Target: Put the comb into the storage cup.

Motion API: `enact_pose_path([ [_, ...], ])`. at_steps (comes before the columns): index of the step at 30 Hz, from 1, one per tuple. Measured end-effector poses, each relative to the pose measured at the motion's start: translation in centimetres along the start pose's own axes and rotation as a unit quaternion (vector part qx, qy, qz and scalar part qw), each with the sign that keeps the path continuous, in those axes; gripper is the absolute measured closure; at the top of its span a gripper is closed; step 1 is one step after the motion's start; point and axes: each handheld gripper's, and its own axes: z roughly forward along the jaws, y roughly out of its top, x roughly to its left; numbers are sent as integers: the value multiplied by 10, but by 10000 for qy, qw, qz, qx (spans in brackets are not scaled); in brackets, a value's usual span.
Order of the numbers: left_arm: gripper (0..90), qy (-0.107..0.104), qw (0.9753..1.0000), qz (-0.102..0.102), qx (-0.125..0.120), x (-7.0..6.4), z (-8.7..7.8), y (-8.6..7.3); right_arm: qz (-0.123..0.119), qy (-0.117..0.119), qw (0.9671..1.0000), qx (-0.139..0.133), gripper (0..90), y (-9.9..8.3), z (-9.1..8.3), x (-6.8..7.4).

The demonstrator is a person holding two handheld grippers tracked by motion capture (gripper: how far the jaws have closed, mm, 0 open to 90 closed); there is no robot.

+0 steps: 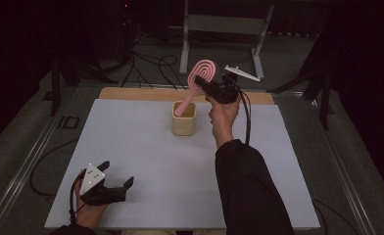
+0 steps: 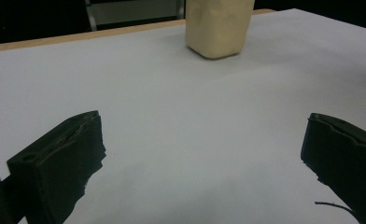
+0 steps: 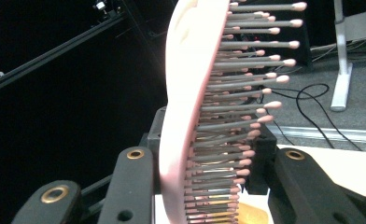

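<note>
Hairbrush (image 1: 198,81) above white table (image 1: 146,147), dark room

Dark room; grey floor (image 1: 288,54), cables (image 1: 153,63), white stand (image 1: 224,24).

Right hand-held gripper (image 1: 205,84) raised, clamped; left (image 1: 115,181) agape

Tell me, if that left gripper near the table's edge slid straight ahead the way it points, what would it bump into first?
Probably the beige cup. The open left gripper faces bare white table, with the cup ahead, slightly right of centre, so it might only graze it.
</note>
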Motion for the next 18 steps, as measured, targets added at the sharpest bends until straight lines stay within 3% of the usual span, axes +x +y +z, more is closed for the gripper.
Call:
enact_pose_path([
  [18, 2, 6, 10000, 0, 5, 0, 0, 0, -23, -96, 9999, 28, 635, -10, 4, -1],
])
